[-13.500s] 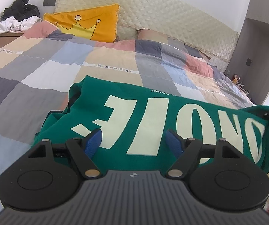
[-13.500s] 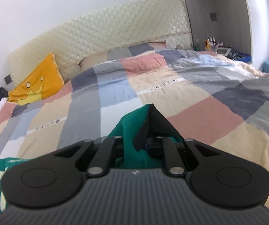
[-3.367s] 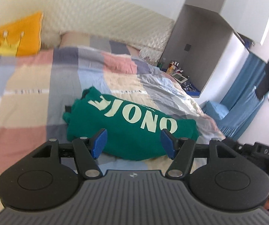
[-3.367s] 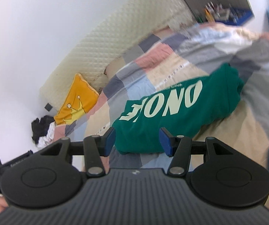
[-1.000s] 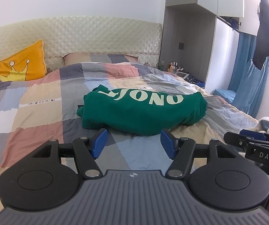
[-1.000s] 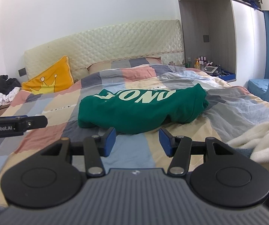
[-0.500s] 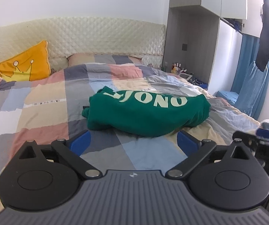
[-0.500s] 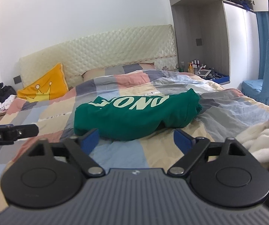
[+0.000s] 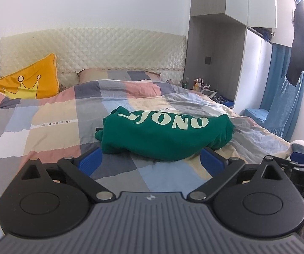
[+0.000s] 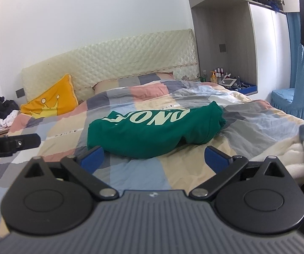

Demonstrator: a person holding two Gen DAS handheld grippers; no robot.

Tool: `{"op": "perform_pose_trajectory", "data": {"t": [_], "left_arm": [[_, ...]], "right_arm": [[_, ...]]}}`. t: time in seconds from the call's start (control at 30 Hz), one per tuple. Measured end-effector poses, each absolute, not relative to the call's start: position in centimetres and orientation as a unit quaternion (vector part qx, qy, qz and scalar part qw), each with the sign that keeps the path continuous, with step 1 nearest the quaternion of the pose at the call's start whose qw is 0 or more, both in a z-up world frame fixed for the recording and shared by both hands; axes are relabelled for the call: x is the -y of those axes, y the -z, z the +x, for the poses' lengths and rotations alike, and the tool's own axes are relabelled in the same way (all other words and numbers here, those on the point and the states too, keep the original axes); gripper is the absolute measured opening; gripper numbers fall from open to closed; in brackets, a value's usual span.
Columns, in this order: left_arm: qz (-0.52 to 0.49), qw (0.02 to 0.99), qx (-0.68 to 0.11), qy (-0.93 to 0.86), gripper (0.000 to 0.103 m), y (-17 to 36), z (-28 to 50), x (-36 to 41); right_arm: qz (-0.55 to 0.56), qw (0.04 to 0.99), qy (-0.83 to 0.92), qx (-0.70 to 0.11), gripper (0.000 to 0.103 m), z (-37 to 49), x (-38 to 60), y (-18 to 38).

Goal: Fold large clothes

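Green sweatshirt (image 9: 164, 135) at twelve o'clock — soft, limp, bulky; grasp corners. Left gripper (image 9: 150, 160) and right gripper (image 10: 154, 156) both spread wide, empty.

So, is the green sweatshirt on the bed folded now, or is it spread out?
Folded. The green sweatshirt lies on the bed as one compact, doubled bundle, with no sleeves spread out and its pale lettering on top.

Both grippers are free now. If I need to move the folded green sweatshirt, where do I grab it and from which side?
Probably take the green sweatshirt by its two short ends, left gripper at the left end, right gripper at the rounded right end, coming in low from the near edge. It lies as a long, thick bundle across the quilt; one middle pinch would likely unfold it.
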State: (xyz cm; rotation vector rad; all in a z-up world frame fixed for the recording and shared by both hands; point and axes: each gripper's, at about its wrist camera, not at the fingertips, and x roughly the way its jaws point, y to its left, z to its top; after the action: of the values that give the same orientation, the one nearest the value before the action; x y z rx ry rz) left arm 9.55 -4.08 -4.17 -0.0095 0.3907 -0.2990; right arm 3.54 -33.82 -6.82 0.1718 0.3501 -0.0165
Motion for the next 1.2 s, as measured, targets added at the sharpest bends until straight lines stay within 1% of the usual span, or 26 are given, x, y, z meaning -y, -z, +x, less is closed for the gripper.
{"op": "perform_pose_trajectory", "data": {"t": [0.3,1.2], "left_arm": [[-0.003,0.970,-0.188,0.154,0.101,3.7,8.4,4.0],[-0.007,0.969,-0.188,0.160,0.101,3.8,8.4,3.3]], "right_arm": [[0.082,0.982,-0.002,-0.173,0.103,2.7,33.0,6.5],[0.087,0.981,0.001,-0.174,0.103,2.4,32.8,6.4]]}}
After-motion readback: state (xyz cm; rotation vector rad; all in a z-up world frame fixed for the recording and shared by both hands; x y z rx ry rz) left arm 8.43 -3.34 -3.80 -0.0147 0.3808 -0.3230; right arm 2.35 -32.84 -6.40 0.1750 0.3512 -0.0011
